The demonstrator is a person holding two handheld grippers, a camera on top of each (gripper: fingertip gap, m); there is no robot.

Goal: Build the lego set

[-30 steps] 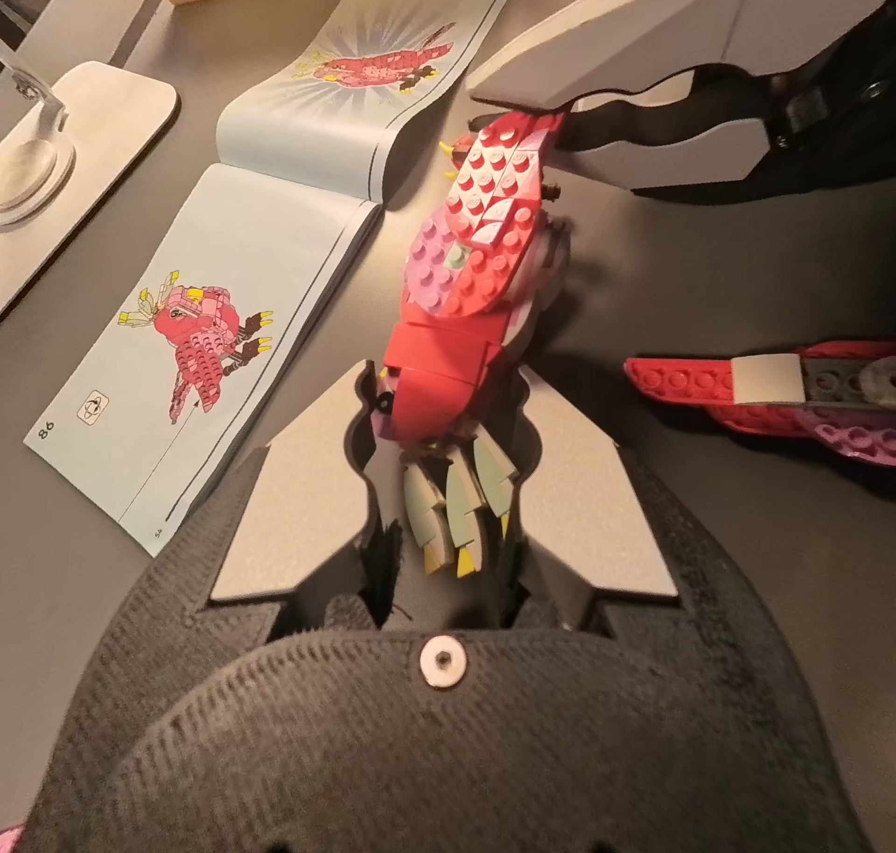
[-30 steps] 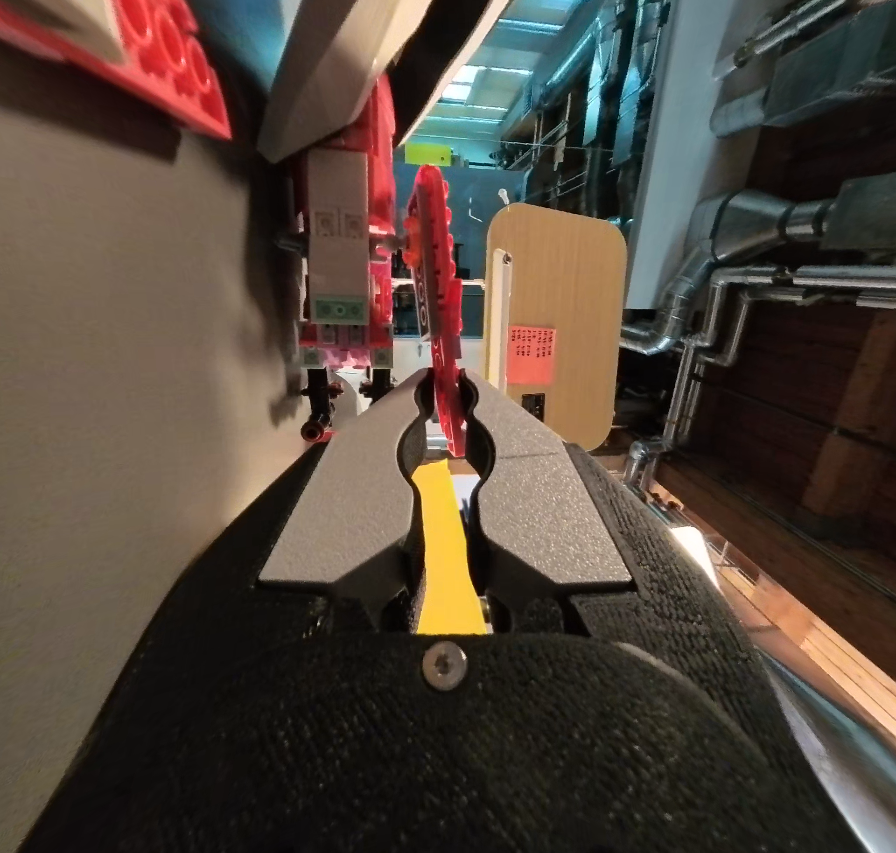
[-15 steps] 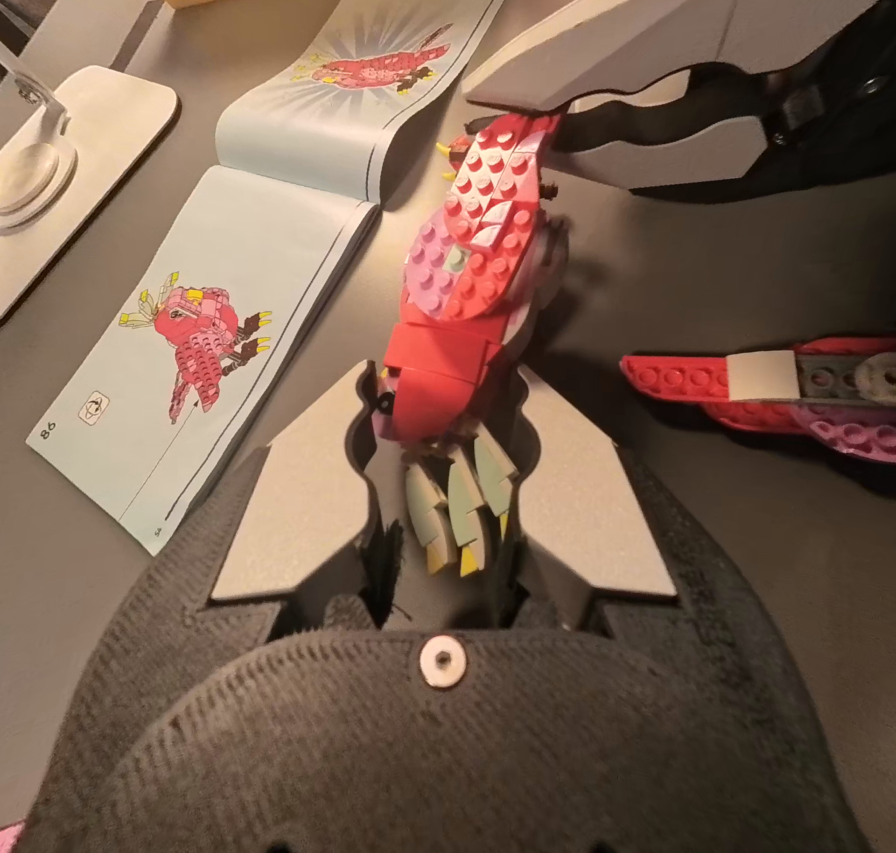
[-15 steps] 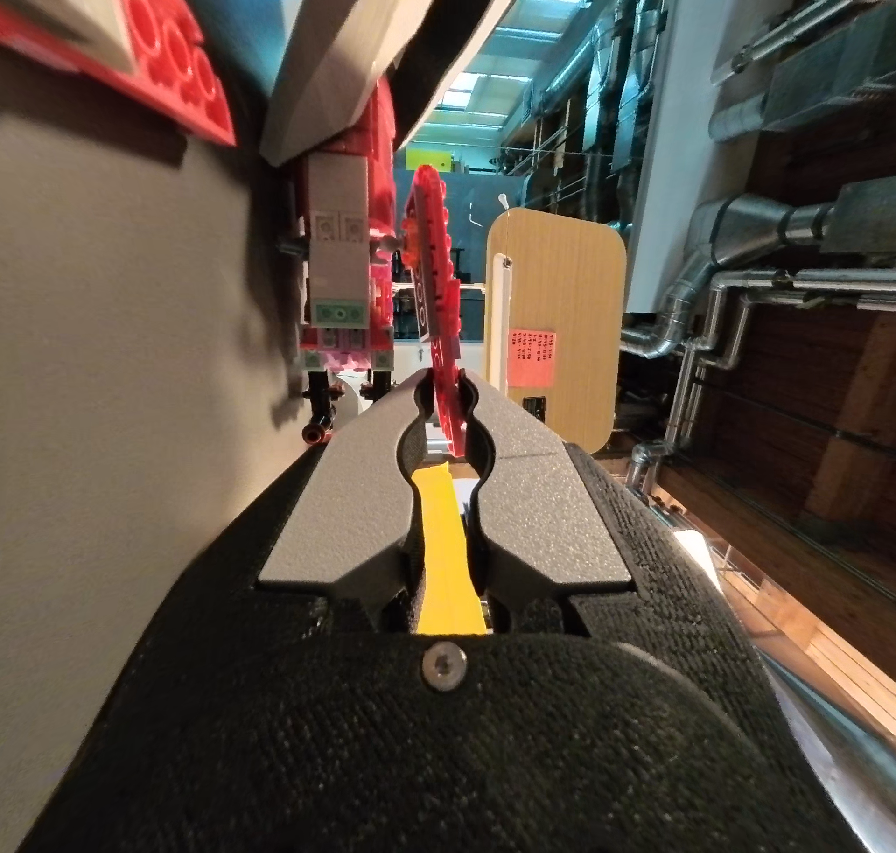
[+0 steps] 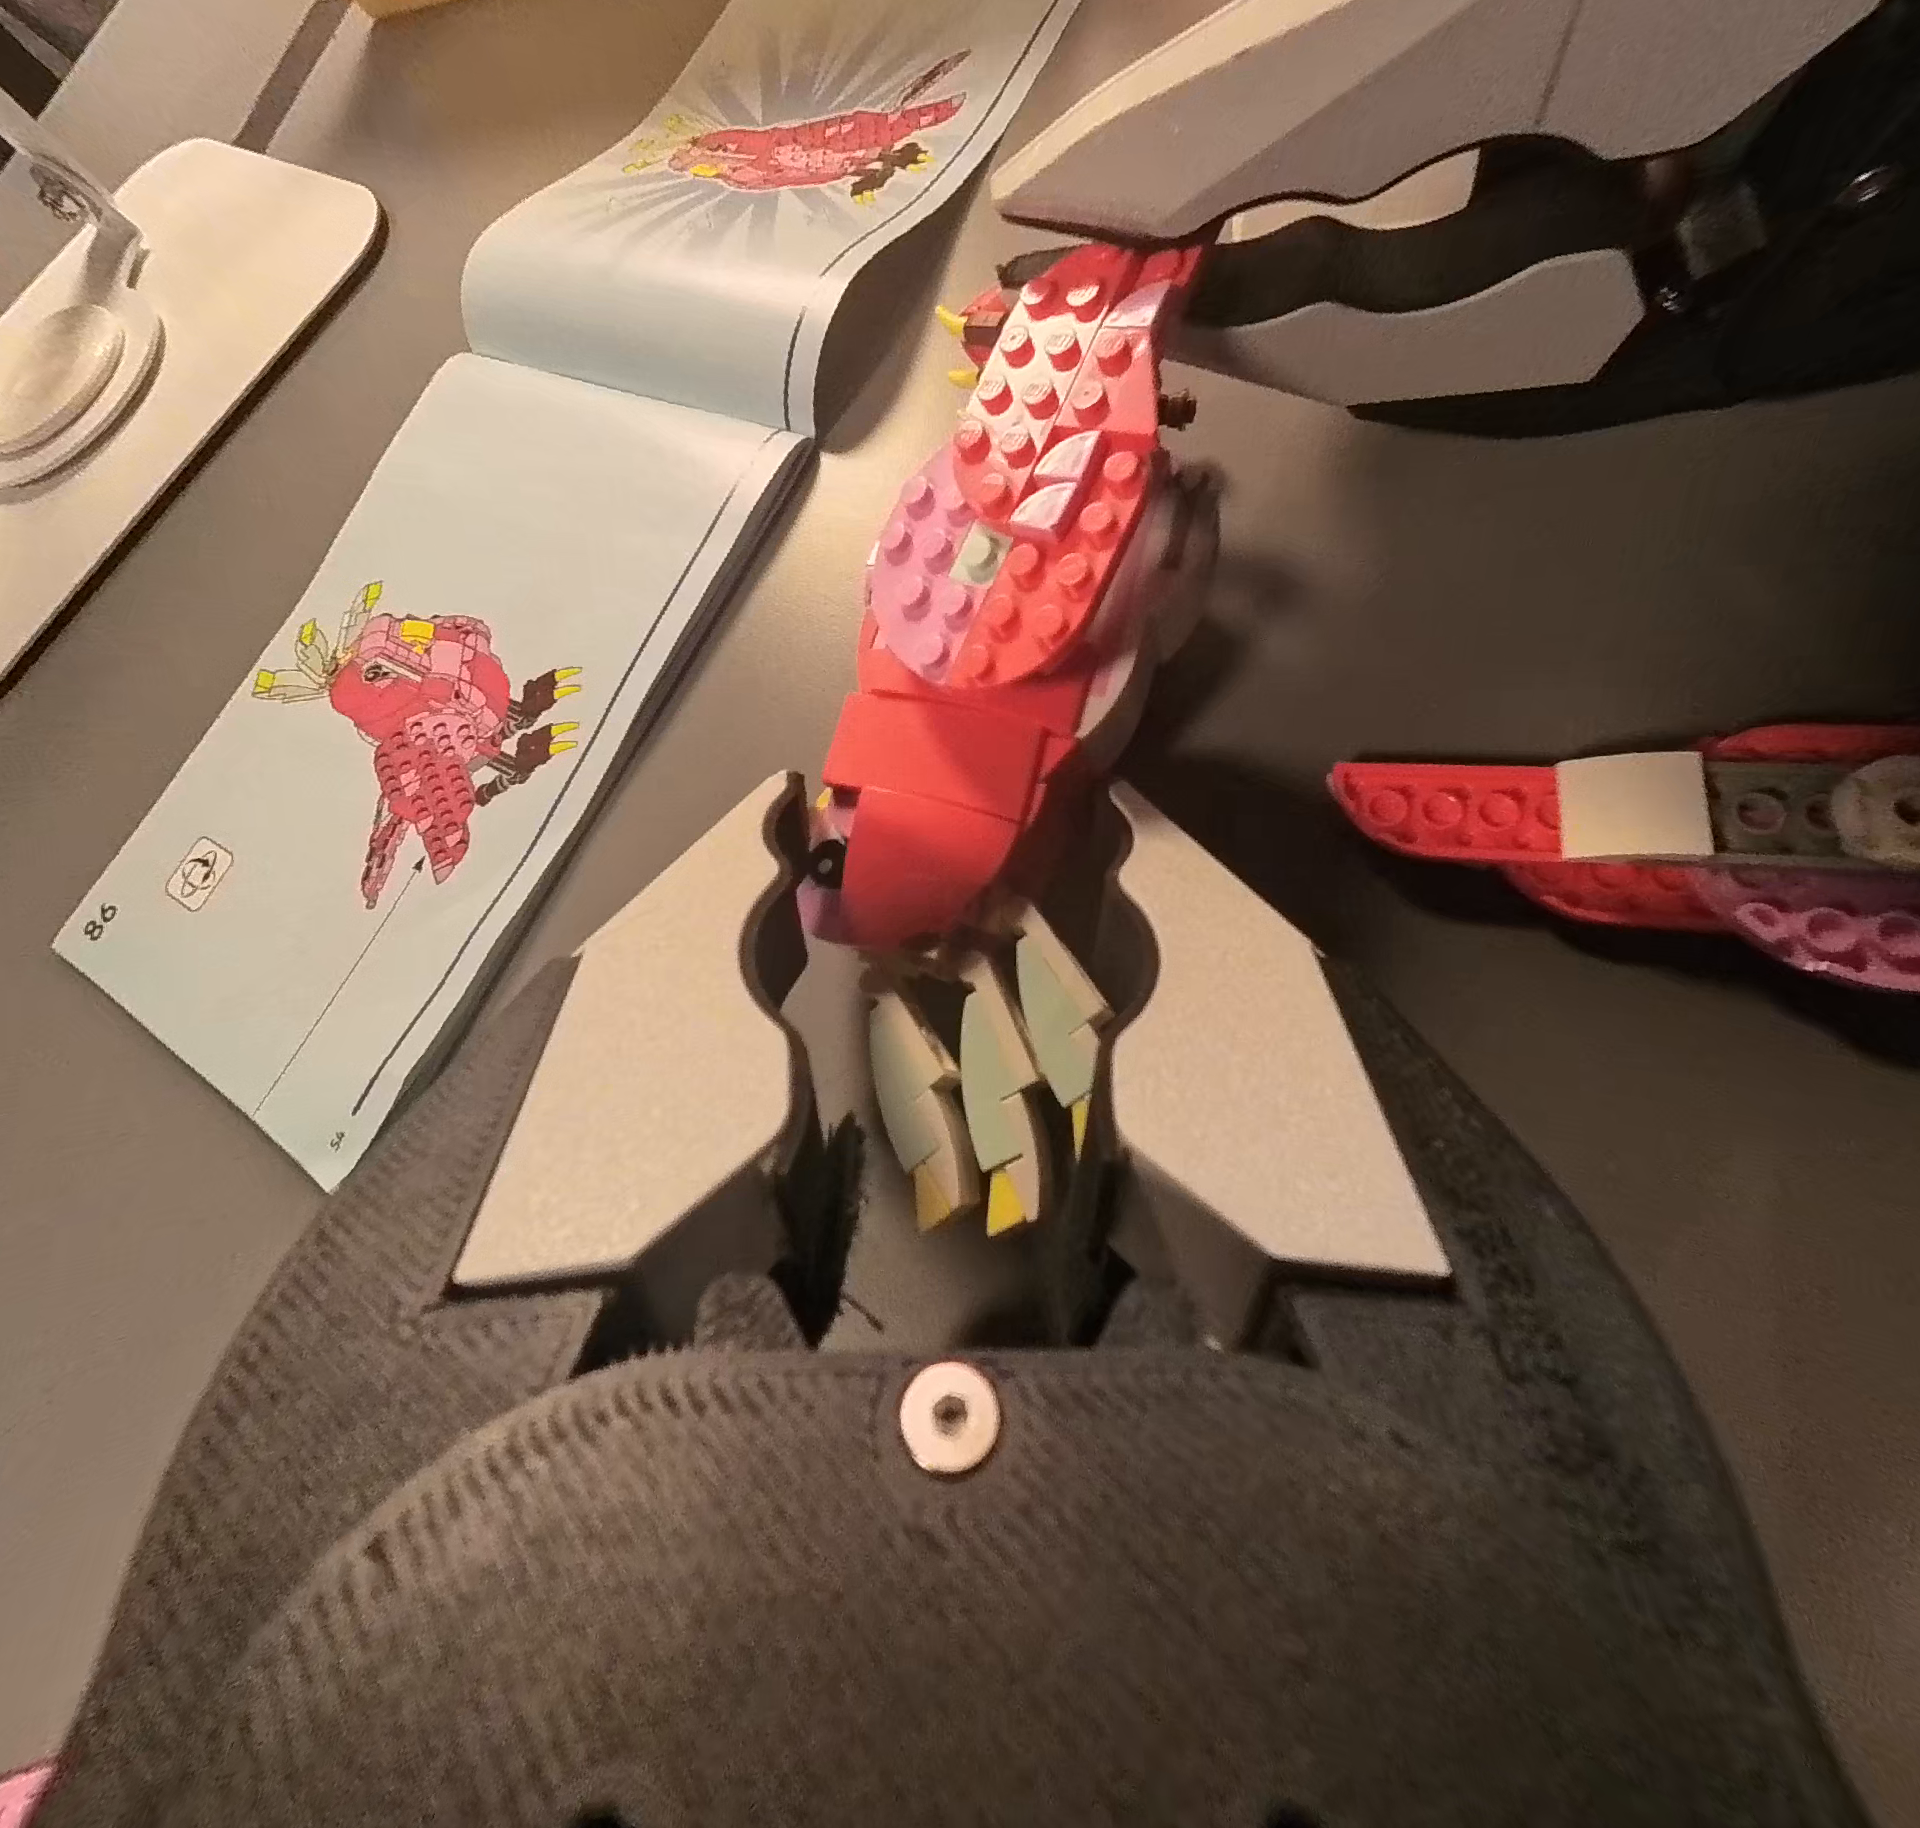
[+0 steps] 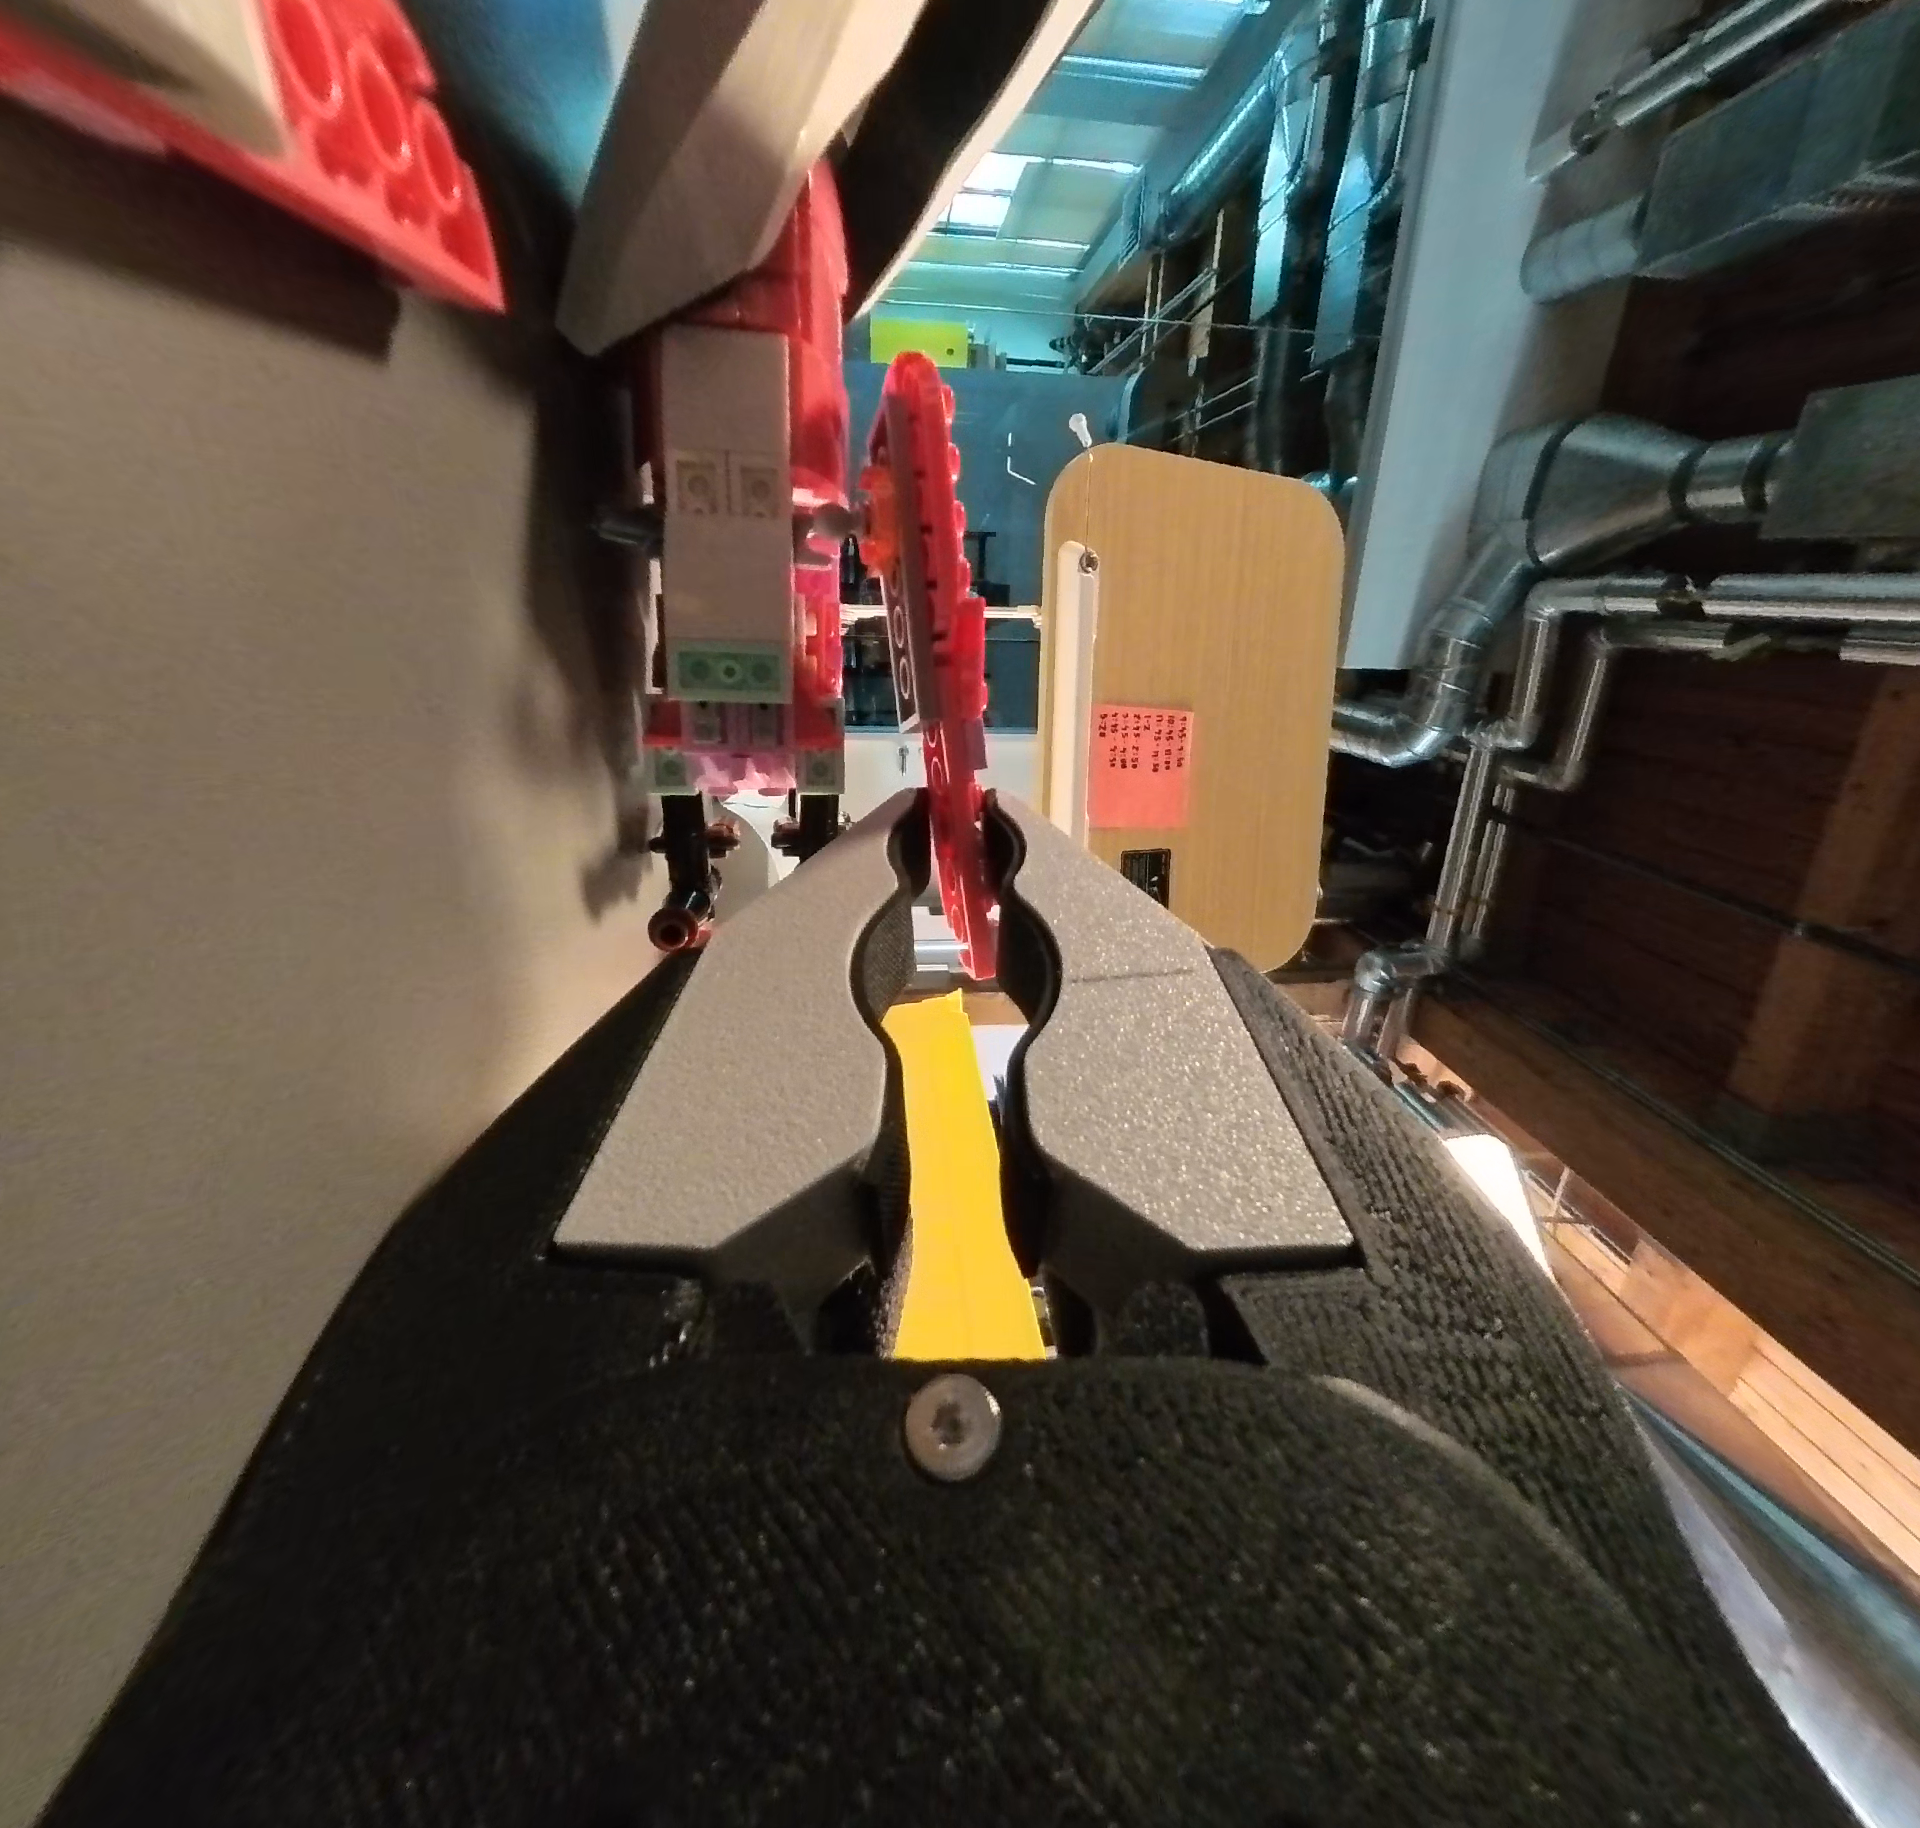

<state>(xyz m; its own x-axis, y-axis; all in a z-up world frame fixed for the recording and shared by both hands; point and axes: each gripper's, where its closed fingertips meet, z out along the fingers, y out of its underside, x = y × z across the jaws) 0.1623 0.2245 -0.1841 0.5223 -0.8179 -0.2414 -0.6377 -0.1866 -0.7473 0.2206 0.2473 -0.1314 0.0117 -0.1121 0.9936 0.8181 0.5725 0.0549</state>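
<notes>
Lengthwise, brick bird (image 5: 997, 573) head in left gripper (image 5: 951, 843); right gripper (image 6: 951, 822) pinches its red wing (image 6: 935, 635).

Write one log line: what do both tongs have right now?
left tongs: gripping red brick-built bird body | right tongs: clamped on red studded wing plate | nearby: open instruction booklet

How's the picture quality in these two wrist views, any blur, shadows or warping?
Left wrist view: dim, warm light; the brick bird casts a soft shadow rightward on the table; its far flank looks smeared. Right wrist view: rolled sideways, strong wide-angle bending of the pipes; the red plate at top left is blurred.
</notes>
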